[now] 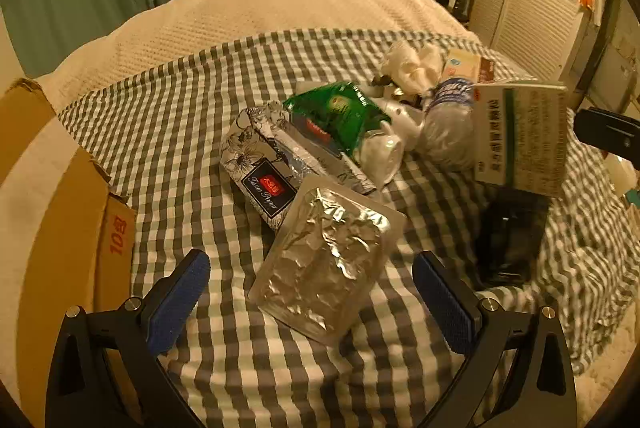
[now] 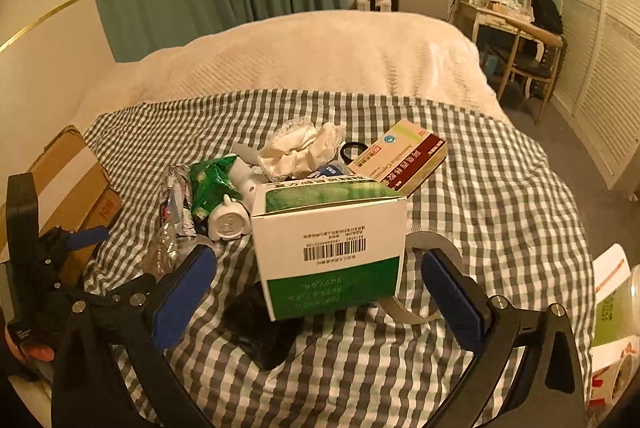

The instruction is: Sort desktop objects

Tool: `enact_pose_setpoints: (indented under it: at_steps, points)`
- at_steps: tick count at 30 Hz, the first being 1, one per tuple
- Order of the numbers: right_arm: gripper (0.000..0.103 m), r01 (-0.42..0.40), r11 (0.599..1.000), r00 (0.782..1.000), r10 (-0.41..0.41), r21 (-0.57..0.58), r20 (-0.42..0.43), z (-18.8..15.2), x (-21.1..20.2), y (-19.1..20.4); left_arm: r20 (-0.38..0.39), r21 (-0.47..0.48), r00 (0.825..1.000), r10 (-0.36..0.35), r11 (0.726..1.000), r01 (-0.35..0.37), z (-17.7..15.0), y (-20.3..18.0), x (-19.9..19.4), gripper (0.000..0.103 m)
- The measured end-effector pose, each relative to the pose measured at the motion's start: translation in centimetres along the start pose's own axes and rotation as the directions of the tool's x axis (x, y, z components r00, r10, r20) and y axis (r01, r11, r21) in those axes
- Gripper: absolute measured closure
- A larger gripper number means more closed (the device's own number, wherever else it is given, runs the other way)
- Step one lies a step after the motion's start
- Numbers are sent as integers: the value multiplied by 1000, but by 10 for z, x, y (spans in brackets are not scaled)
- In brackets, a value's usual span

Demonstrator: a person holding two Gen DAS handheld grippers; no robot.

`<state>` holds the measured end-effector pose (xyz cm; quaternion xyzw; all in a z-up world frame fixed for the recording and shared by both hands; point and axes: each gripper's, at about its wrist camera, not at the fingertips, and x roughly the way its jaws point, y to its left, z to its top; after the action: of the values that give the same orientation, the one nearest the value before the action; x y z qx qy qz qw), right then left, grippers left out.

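Now your right gripper (image 2: 316, 288) stands wide apart around the green-and-white medicine box (image 2: 328, 248) on the checked bedcover (image 2: 500, 212); close squarely on its sides. Your left gripper (image 1: 312, 292), also apart, straddles the foil blister pack (image 1: 324, 264).

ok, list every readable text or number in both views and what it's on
"Tissue Paper": dark label on the silver floral tissue pack.
"10": red print on the cardboard box.
Barcode with digits on the green-and-white box: too small to read.
Red-and-cream medicine box: print too blurred to read.
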<state>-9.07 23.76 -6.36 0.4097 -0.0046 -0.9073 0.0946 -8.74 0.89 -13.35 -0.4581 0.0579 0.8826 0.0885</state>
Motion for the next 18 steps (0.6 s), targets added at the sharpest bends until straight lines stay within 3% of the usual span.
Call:
enact_pose_setpoints:
  at_steps: [13, 18]
  points:
    - [0, -53, 999, 995, 54, 10, -82, 5, 48, -16, -103, -80, 995, -13, 997, 5, 3, 2, 48, 0]
    - [0, -90, 996, 990, 91, 12, -108, 5, 61, -11, -153, -155, 988, -23, 988, -1, 1, 12, 68, 2]
